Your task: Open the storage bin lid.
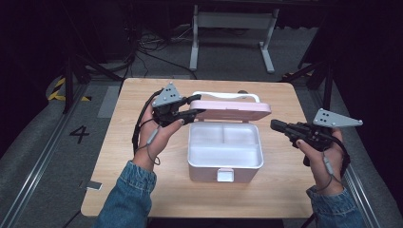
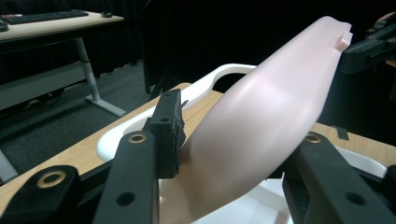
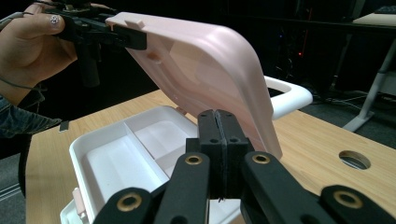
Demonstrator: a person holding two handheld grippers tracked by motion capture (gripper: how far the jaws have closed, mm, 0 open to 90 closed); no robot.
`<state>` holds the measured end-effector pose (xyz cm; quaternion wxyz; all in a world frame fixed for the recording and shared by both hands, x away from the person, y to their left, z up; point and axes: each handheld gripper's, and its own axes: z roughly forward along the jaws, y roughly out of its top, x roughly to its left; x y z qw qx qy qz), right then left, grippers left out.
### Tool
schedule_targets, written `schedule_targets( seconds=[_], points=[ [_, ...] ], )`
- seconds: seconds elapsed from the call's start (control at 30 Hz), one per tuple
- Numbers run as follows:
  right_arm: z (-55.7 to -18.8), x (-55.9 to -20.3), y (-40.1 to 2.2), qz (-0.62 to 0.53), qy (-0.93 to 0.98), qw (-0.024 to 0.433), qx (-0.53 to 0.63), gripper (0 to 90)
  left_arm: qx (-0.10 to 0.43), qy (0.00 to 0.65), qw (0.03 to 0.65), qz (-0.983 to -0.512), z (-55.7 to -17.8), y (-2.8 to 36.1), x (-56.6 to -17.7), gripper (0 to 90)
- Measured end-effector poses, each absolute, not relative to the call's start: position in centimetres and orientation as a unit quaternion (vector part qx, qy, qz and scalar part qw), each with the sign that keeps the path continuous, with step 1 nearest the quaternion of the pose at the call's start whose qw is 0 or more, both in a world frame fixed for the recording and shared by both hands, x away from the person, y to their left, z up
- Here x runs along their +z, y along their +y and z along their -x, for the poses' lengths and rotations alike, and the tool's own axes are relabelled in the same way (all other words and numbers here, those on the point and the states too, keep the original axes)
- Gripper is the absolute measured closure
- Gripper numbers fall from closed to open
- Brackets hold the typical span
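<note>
A pink box [image 1: 209, 173] with a white divided inside stands in the middle of the wooden table [image 1: 138, 175]. Its pink lid [image 1: 233, 110] is raised and tilted back, with a white carry handle [image 1: 228, 95] behind it. My left gripper [image 1: 192, 113] is shut on the lid's left end; in the left gripper view the lid [image 2: 261, 121] lies between the jaws, with one pad [image 2: 172, 130] against it. The right gripper view shows that grip from across the box, near the lid's [image 3: 205, 65] upper corner. My right gripper [image 1: 274, 125] hovers right of the box, shut and empty [image 3: 218, 126].
A small pink latch [image 1: 225, 175] sticks out of the box's front wall. A round cable hole [image 3: 354, 159] sits in the tabletop behind the box. A small grey tag [image 1: 93, 185] lies at the table's front left edge. A white desk frame [image 1: 233, 28] stands beyond the table.
</note>
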<state>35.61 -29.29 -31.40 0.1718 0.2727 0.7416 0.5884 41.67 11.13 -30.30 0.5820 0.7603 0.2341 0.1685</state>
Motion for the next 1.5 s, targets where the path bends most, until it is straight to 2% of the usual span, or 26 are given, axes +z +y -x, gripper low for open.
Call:
schedule_targets(
  seconds=[0.57, 0.73, 1.0, 1.5],
  points=[
    [-34.4, -31.8, -31.6, -0.303, 0.731, 0.185, 0.583, 90.0, 0.184, 0.263, 0.583, -0.747, -46.2, 10.8, -30.4, 64.8],
    [-34.4, -32.0, -31.8, -0.307, 0.733, 0.182, 0.579, 90.0, 0.193, 0.257, 0.565, -0.760, -47.3, 10.1, -31.0, 60.7],
    [-34.5, -32.2, -31.9, -0.310, 0.734, 0.179, 0.577, 90.0, 0.192, 0.269, 0.566, -0.755, -49.0, 10.3, -32.2, 59.3],
    [-34.9, -32.7, -31.9, -0.310, 0.739, 0.176, 0.572, 87.6, 0.159, 0.301, 0.559, -0.756, -51.5, 10.0, -34.0, 54.7]
  ],
)
